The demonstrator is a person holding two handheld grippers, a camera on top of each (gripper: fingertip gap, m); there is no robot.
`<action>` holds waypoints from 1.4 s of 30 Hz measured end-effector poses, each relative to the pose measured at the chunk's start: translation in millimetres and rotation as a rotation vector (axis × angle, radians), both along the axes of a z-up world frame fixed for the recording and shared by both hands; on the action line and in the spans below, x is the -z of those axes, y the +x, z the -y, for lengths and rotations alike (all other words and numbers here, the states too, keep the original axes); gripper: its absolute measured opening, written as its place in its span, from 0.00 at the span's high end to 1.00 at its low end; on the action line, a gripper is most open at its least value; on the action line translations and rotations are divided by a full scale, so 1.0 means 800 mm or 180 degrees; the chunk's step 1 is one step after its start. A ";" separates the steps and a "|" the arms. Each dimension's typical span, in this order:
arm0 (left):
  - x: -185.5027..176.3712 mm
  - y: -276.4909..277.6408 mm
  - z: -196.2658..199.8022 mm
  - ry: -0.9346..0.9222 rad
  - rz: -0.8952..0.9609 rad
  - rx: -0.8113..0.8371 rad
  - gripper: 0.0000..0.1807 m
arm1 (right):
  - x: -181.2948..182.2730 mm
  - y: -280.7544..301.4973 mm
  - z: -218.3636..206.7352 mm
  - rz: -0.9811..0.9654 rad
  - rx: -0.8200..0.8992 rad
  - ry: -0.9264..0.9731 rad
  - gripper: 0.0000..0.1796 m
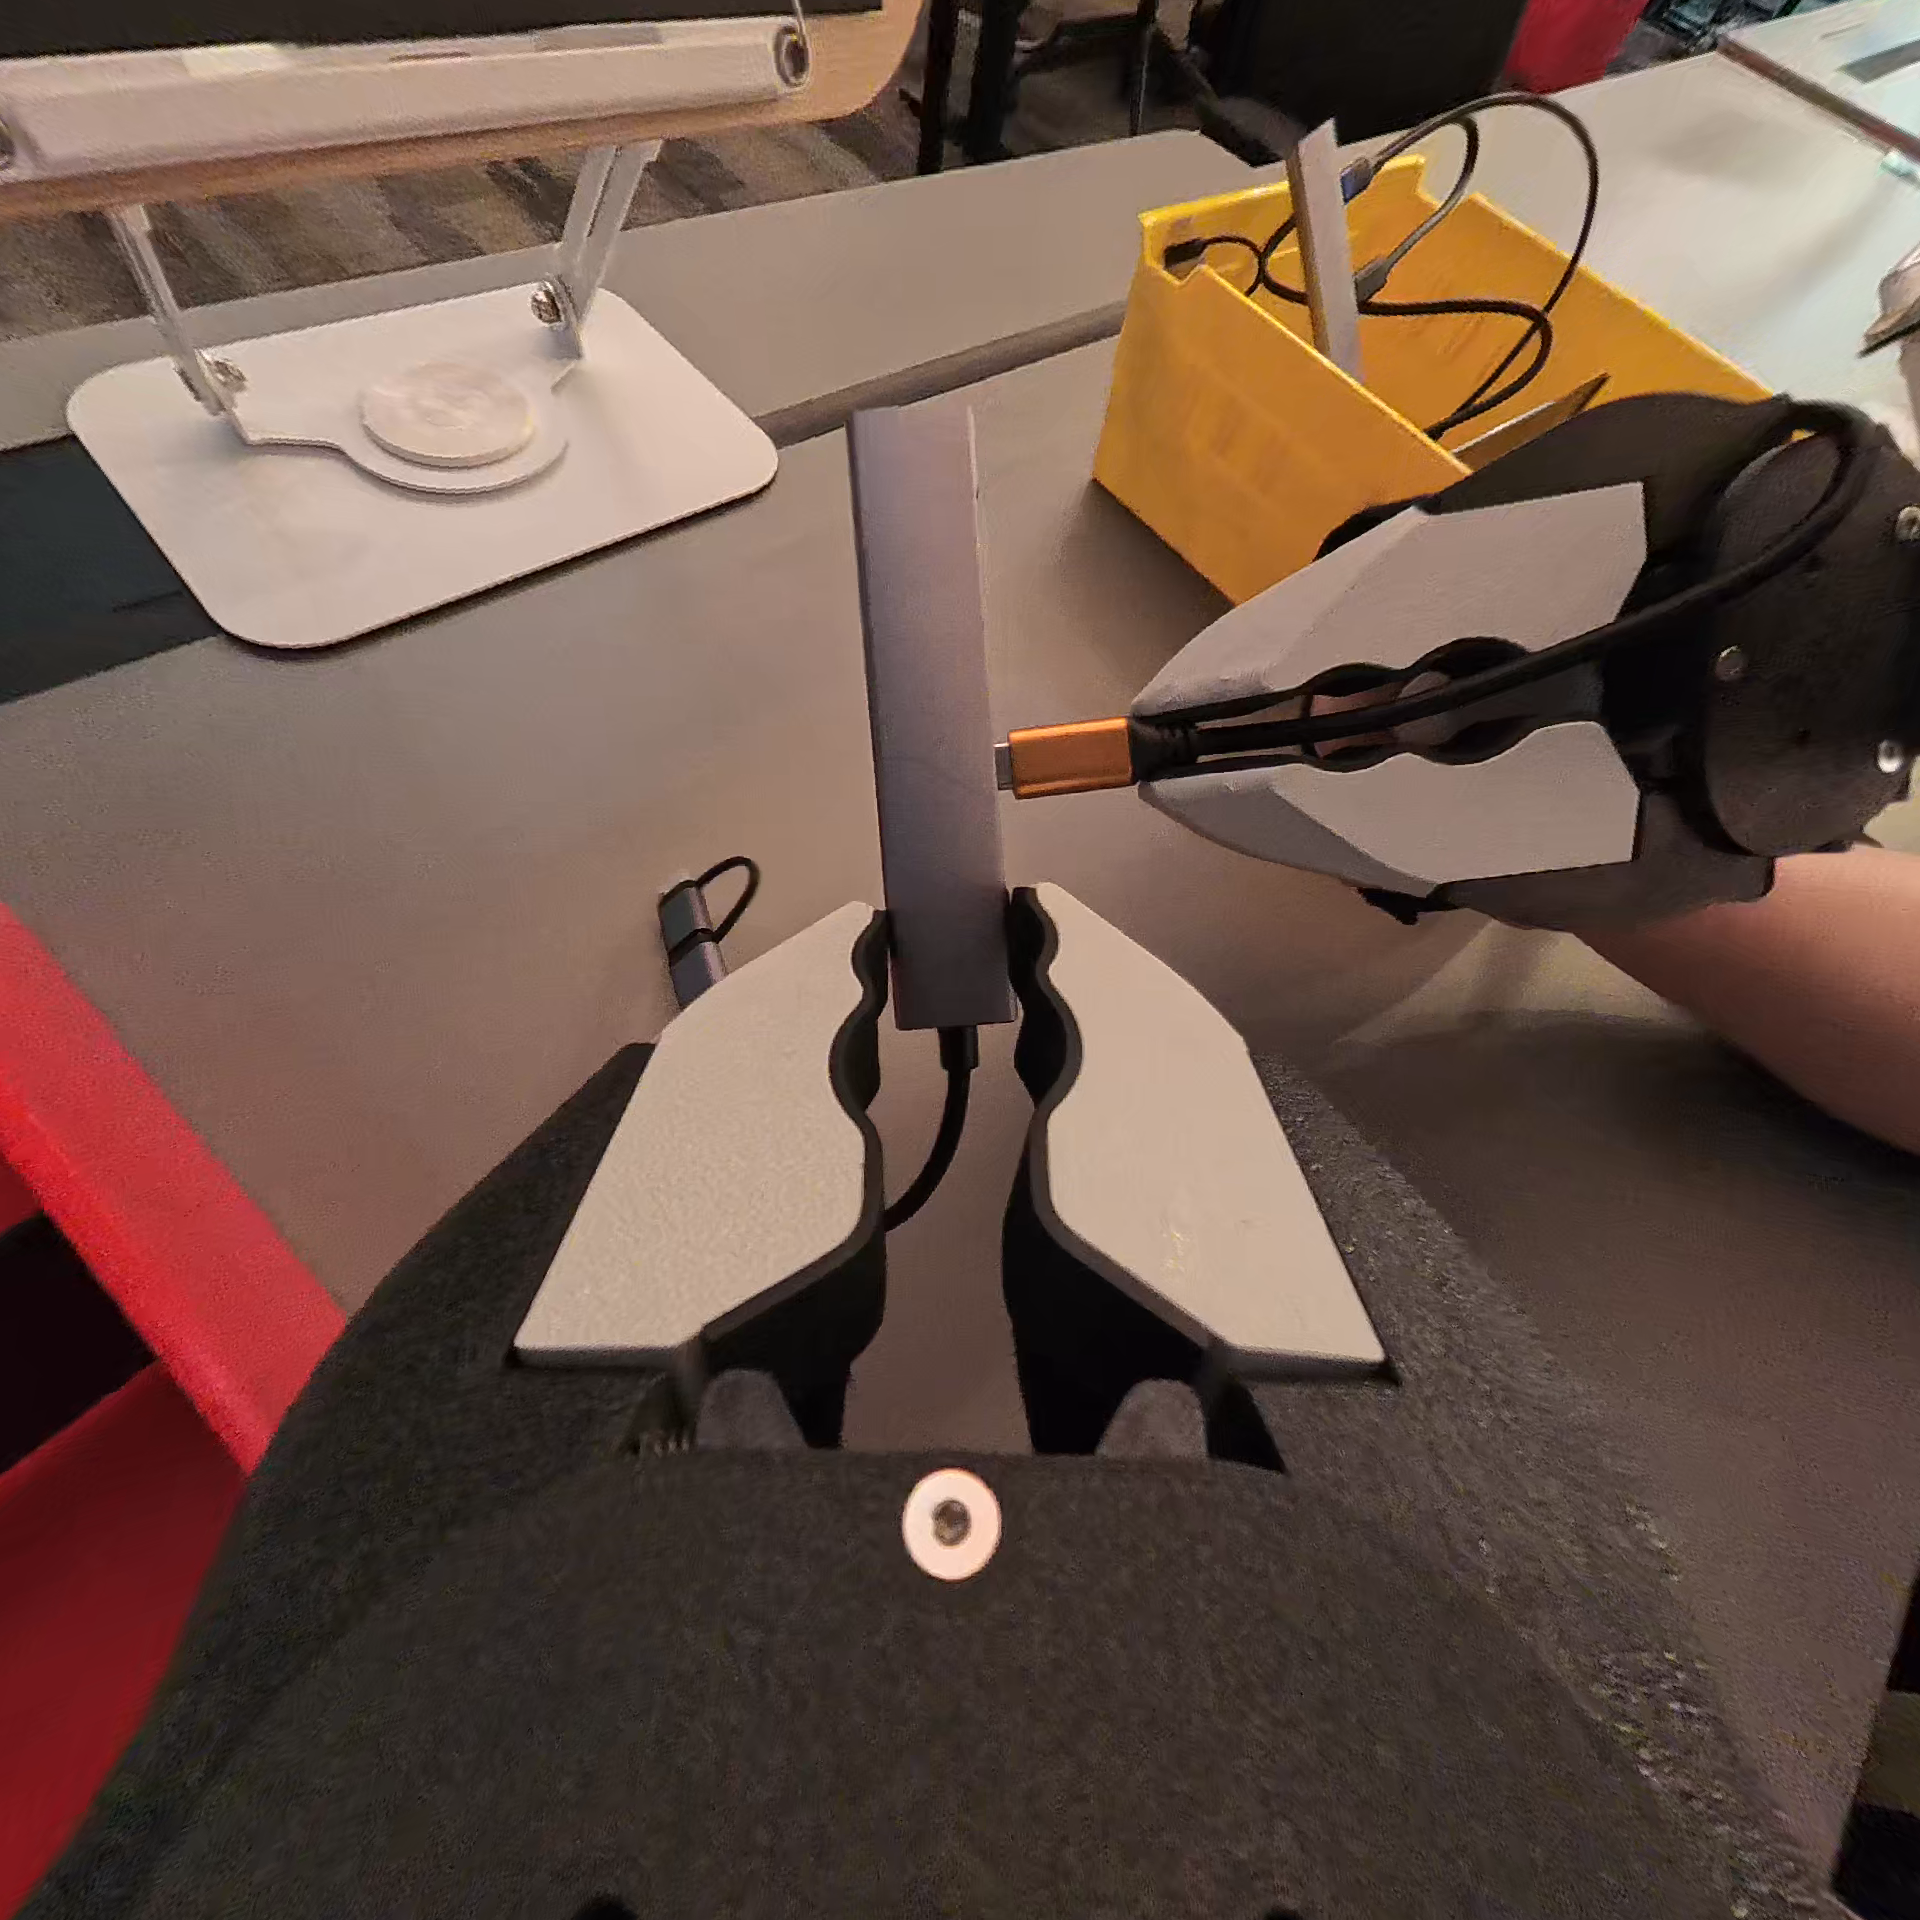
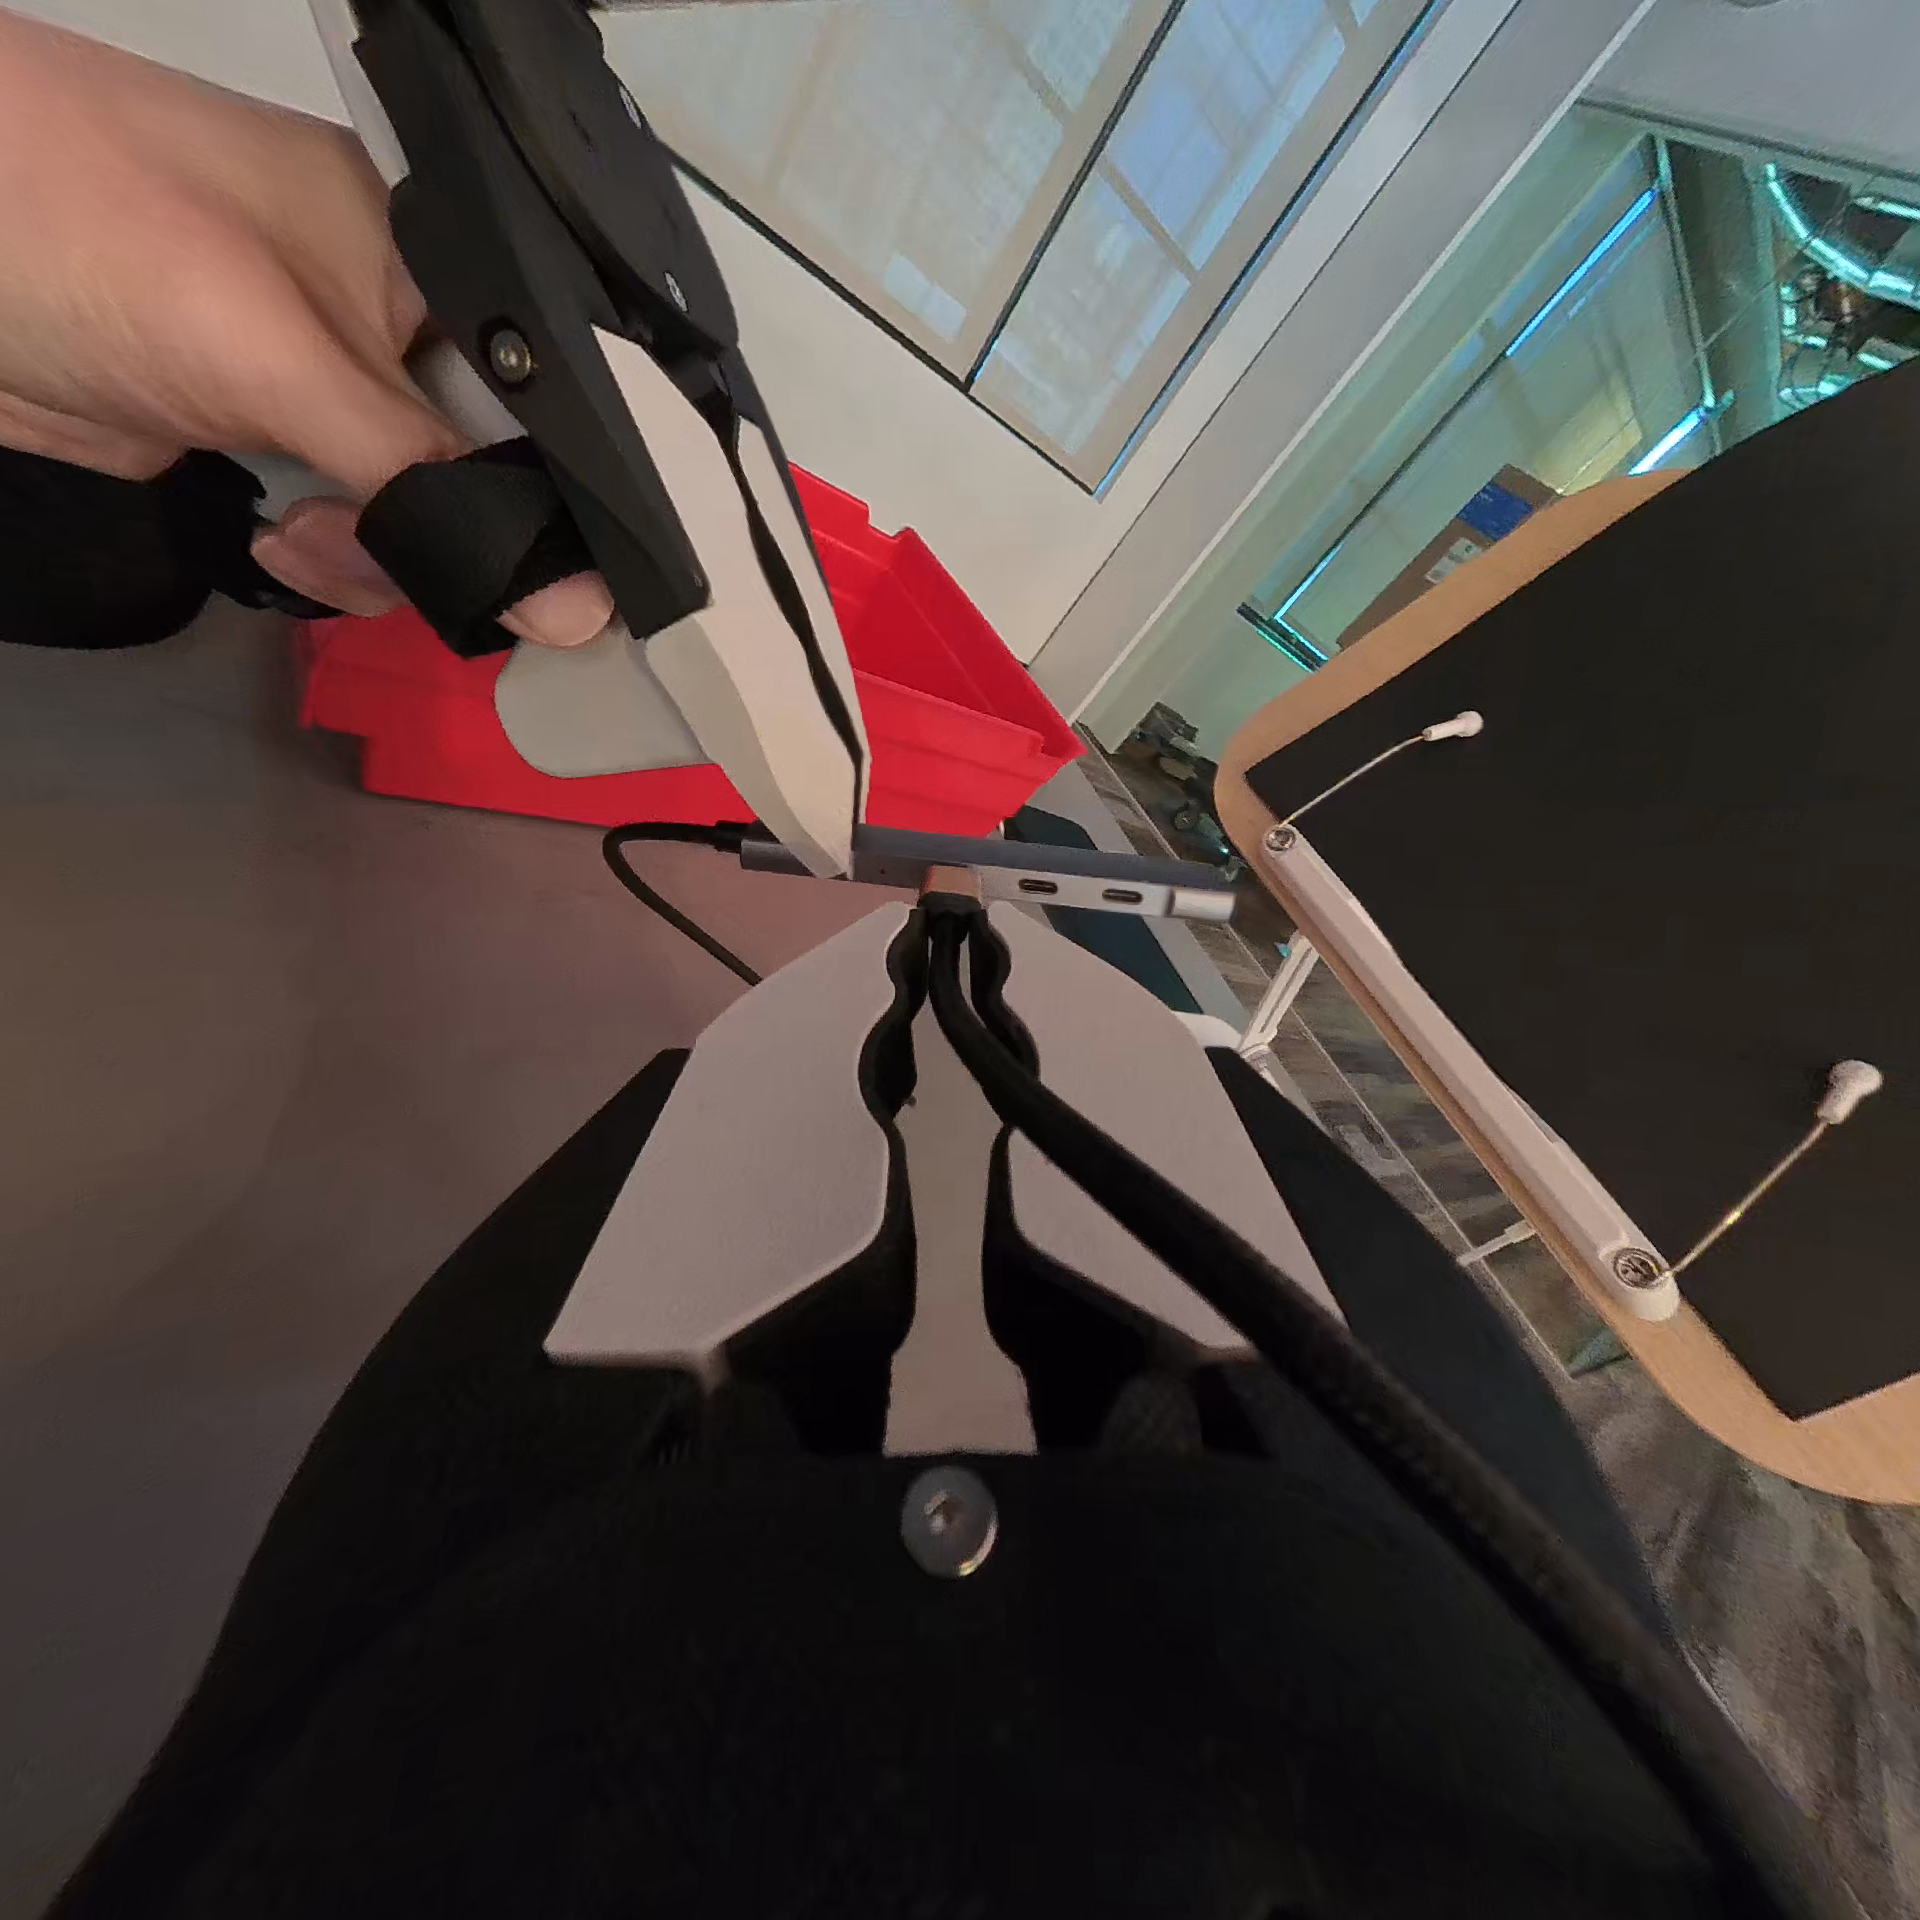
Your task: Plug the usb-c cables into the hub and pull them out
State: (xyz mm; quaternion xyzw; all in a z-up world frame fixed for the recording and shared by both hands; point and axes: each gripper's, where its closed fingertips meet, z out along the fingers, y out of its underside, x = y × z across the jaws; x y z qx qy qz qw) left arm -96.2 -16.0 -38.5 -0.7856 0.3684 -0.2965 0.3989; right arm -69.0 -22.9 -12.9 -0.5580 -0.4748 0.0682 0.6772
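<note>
Between closed fingers, slim grey hub [image 1: 930, 717], orange-shelled plug [image 1: 1070, 755].

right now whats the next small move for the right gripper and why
Probably ease the orange metal usb-c plug straight into the slim grey hub: its tip sits at the hub's side edge, the right gripper clamps its cable, and the left gripper holds the hub.

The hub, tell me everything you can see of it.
The slim grey metal-looking bar-shaped hub is gripped at its cabled end between the left gripper fingers, pointing away from the camera above the grey table. A black cable leaves that end. The right wrist view shows two empty oval ports on its edge. The right gripper holds an orange-sleeved plug at that edge.
</note>
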 end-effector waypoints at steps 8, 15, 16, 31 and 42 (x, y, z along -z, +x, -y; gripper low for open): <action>-0.004 0.002 0.006 -0.0194 0.0305 0.0146 0.88 | -0.003 0.002 0.005 -0.0091 -0.0160 0.0119 0.95; -0.013 0.013 0.013 -0.0124 0.0427 0.0276 0.88 | -0.017 0.010 0.014 -0.0200 -0.0312 0.0290 0.95; -0.014 0.014 0.014 -0.0126 0.0462 0.0306 0.88 | -0.019 0.010 0.016 -0.0172 -0.0308 0.0330 0.95; -0.003 0.031 0.006 -0.0329 0.0855 0.0433 0.81 | -0.012 0.011 0.013 -0.0010 -0.0272 0.0334 0.95; 0.014 0.028 0.006 0.0051 0.0250 0.0442 0.86 | 0.002 0.009 0.012 0.0031 -0.0425 0.0109 0.95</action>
